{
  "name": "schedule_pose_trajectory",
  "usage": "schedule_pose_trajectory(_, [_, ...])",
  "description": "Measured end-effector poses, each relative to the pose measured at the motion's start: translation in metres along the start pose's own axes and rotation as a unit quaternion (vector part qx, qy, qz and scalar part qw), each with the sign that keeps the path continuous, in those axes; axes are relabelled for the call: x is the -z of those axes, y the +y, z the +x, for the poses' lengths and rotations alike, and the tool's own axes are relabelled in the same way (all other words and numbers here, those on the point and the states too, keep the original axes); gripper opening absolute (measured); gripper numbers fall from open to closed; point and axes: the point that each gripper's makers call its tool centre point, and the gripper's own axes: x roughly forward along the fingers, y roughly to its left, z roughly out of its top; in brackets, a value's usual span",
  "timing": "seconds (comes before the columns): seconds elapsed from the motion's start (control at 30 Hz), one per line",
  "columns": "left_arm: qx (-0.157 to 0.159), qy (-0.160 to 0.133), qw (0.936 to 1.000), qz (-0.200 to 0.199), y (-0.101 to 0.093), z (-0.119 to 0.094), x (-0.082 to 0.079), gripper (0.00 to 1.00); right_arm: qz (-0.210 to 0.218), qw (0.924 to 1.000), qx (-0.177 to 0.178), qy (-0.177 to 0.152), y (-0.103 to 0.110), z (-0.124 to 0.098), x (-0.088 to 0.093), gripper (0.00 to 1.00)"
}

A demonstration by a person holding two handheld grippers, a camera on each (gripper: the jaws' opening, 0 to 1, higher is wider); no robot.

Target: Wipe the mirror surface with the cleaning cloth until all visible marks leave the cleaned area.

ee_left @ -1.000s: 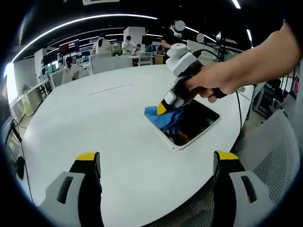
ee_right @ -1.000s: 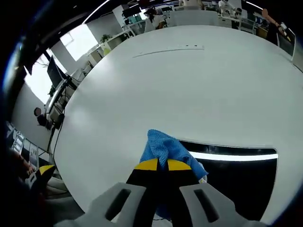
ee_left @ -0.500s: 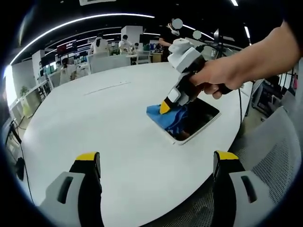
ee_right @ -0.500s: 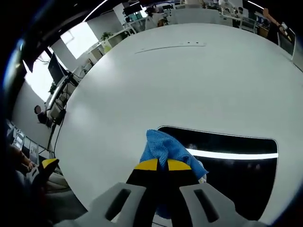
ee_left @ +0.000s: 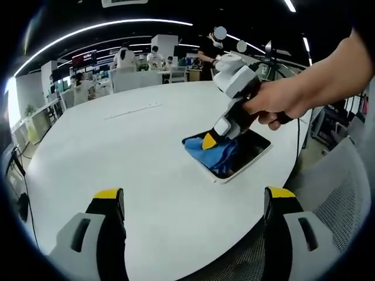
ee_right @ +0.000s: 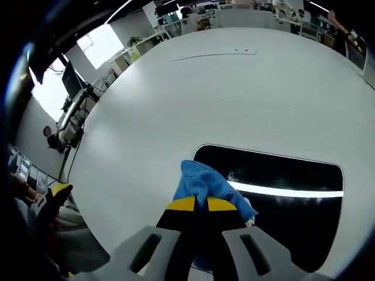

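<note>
On the mirror's near-left corner, the right gripper (ee_right: 196, 203) clamps the crumpled blue cloth (ee_right: 206, 186) mid-wipe; the dark rectangular mirror (ee_right: 281, 199) looks mostly unwiped; the left gripper (ee_left: 193, 196) hangs wide, empty.

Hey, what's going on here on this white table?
A person is wiping a dark mirror that lies flat on a round white table. The right tool, held in the person's hand, is shut on a blue cleaning cloth and presses it onto one end of the mirror. The left tool hovers open near the table edge, holding nothing. Other people sit at desks in the background.
</note>
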Motion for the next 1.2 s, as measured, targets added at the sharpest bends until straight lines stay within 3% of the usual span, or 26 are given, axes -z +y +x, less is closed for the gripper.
schedule_pose_trajectory(0.6, [0.003, -0.007, 1.0, 0.005, -0.001, -0.001, -0.004, 0.99, 0.01, 0.9999, -0.005, 0.003, 0.006, -0.003, 0.006, 0.0])
schedule_pose_trajectory(0.83, [0.004, -0.014, 0.9999, -0.002, -0.003, -0.002, -0.008, 0.99, -0.004, 1.0, -0.003, -0.006, 0.005, -0.002, 0.006, 0.0])
schedule_pose_trajectory(1.2, [0.026, -0.015, 0.9994, -0.017, -0.01, -0.003, -0.01, 0.99, -0.006, 0.9999, 0.003, -0.009, -0.02, -0.011, 0.012, 0.0])
